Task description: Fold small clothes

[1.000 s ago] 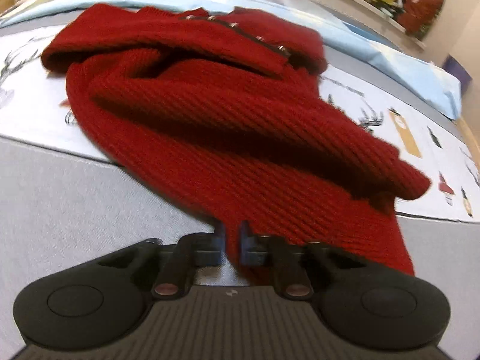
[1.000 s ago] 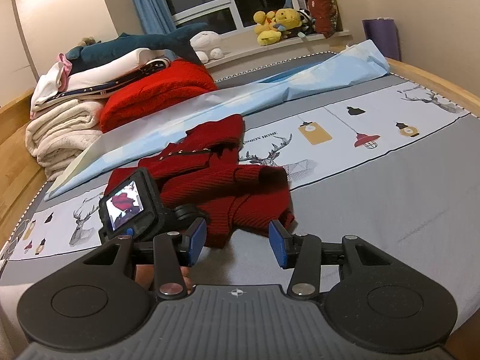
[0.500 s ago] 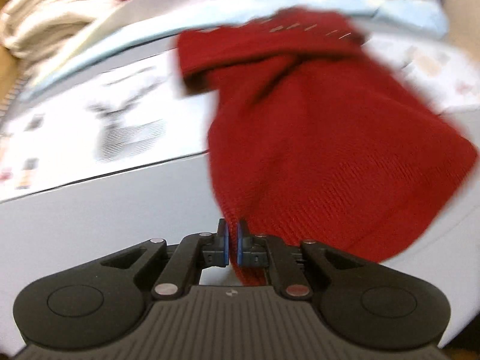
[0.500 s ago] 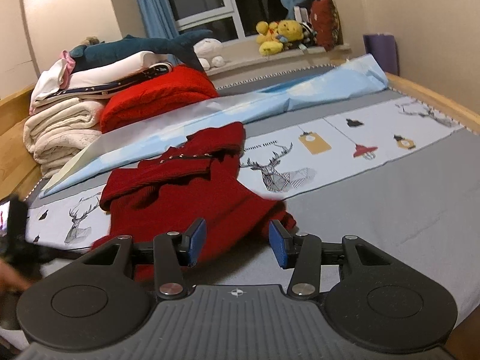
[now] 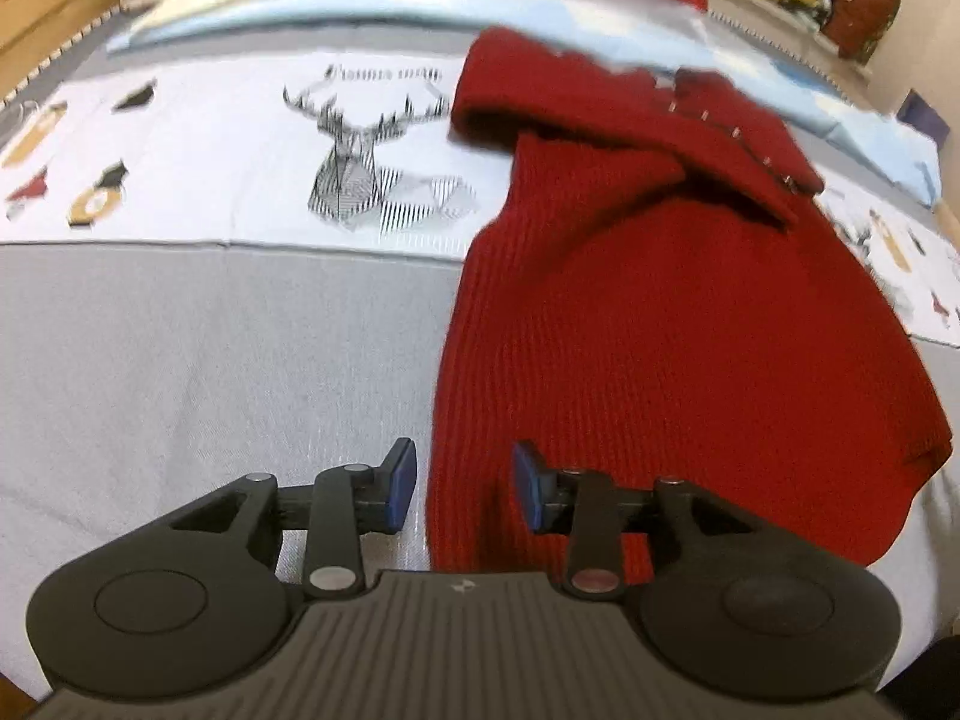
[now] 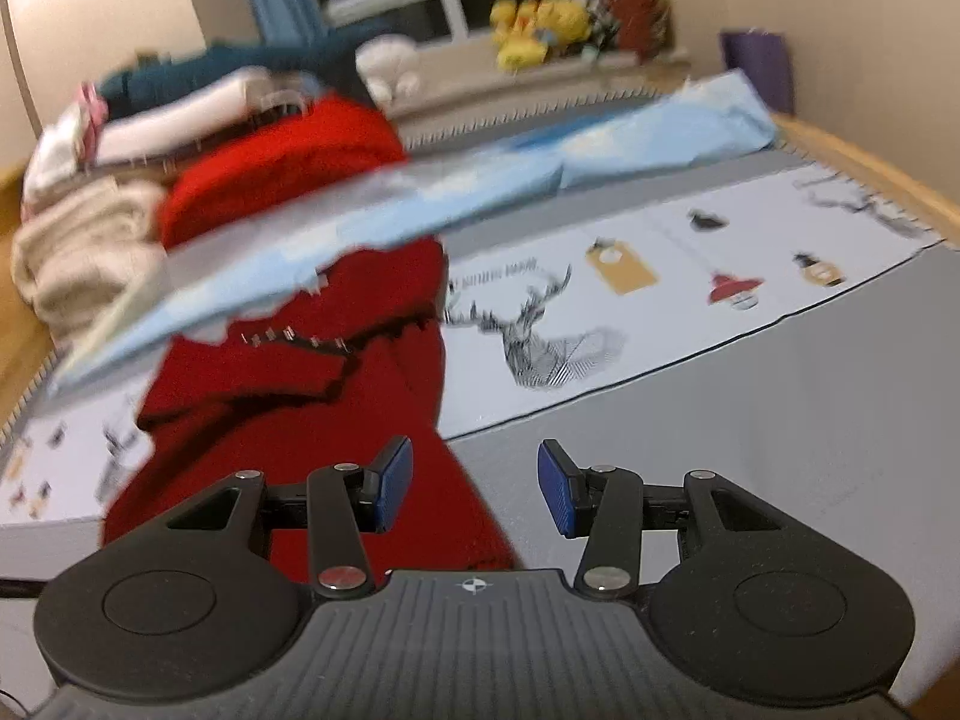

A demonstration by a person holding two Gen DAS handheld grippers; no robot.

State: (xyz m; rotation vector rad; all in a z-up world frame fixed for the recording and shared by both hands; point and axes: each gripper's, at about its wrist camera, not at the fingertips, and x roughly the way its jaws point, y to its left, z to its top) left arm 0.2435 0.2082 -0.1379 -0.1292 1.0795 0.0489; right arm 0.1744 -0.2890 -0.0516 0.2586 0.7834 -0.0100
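Left tongs: we see our left gripper (image 5: 463, 485) with its jaws opening, blue pads apart; the near edge of the red knit garment (image 5: 648, 324) lies between them, but neither pad presses on it.
Right tongs: our right gripper (image 6: 474, 487) stands with jaws apart and nothing clamped; the garment's near corner (image 6: 336, 396) lies below the left pad, grey cover below the right.
Garment: we find it spread on the bed cover (image 5: 198, 360), across the seam between the grey part and the white printed band, with a row of small metal fasteners (image 5: 735, 132) on its folded upper part.
Cut off: its nearest hem vanishes under the gripper bodies in both views.
Blurred: the light blue sheet (image 6: 480, 186) behind it smears over the garment's top in the right view, so we cannot trace that edge.
Beyond: a deer print (image 5: 360, 162) just beside the garment; a stack of folded textiles (image 6: 198, 156) and plush toys (image 6: 540, 24) on the sill, all soft in focus.
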